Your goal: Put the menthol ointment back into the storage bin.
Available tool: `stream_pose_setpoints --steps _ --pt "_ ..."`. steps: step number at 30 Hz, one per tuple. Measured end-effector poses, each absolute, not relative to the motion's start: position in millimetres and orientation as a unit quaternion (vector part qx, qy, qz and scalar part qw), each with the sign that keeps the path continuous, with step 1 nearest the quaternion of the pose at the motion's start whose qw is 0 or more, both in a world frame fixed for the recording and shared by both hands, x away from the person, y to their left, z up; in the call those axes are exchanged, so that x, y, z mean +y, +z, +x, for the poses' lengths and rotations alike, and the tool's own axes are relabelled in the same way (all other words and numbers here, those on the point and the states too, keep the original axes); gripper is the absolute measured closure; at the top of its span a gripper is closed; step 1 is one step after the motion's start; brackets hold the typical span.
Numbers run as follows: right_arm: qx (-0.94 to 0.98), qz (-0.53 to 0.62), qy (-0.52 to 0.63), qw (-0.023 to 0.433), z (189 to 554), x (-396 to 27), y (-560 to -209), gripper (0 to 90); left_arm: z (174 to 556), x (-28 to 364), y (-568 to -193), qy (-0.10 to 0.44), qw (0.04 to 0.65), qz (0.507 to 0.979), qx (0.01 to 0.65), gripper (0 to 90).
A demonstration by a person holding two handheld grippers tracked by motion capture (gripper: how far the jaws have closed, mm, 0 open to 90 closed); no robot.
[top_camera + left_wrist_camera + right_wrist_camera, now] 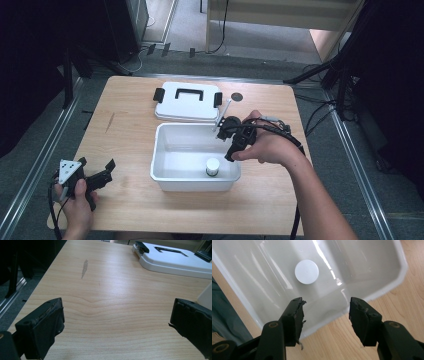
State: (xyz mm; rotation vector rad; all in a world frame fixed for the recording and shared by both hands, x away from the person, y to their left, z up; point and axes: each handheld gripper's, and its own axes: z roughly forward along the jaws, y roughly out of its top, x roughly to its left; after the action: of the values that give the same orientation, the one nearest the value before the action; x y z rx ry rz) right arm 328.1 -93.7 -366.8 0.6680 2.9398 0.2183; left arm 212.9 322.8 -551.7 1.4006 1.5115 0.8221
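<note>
White plastic tub [165, 150] sits at the centre of the high view, open, with a small white-capped jar [213, 166] standing upright on its floor near the front wall. In the right gripper view the jar's round cap [306, 271] lies above the jaws, well apart from them.

Right hand [270, 145] reaches in from lower right, knuckles up, holding the right gripper [229, 150] tilted down over the tub's right rim. Its jaws stand parted with nothing between them; the tub's wall and rim [372, 296] show through the gap.

Left hand [77, 200] rests at lower left near the table's front edge, holding the left gripper [95, 167] low and roughly level, pointing toward upper right. Jaws spread wide, bare wood between them.

Surface: light wood-grain table [125, 200], with a faint grey smear [84, 268] in the left gripper view. Grey floor around, dark stands and cables at the frame edges.

Other items: white lid [187, 102] with black handle and black side clips, lying flat just behind the tub. Small dark disc [236, 96] beside the lid's right end. Nothing lies between the right gripper and the jar.
</note>
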Motion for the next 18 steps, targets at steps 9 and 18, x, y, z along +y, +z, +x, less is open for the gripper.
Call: stream_pose_setpoints --steps 9,18 --pt "0.96 0.257 0.094 0.065 329 -130 -366 43.1 213 322 -552 0.333 0.444 0.565 0.61 0.0" --pt "0.917 0.334 0.194 0.097 329 -171 -393 34.7 213 323 -552 0.332 0.444 0.566 0.61 0.0"
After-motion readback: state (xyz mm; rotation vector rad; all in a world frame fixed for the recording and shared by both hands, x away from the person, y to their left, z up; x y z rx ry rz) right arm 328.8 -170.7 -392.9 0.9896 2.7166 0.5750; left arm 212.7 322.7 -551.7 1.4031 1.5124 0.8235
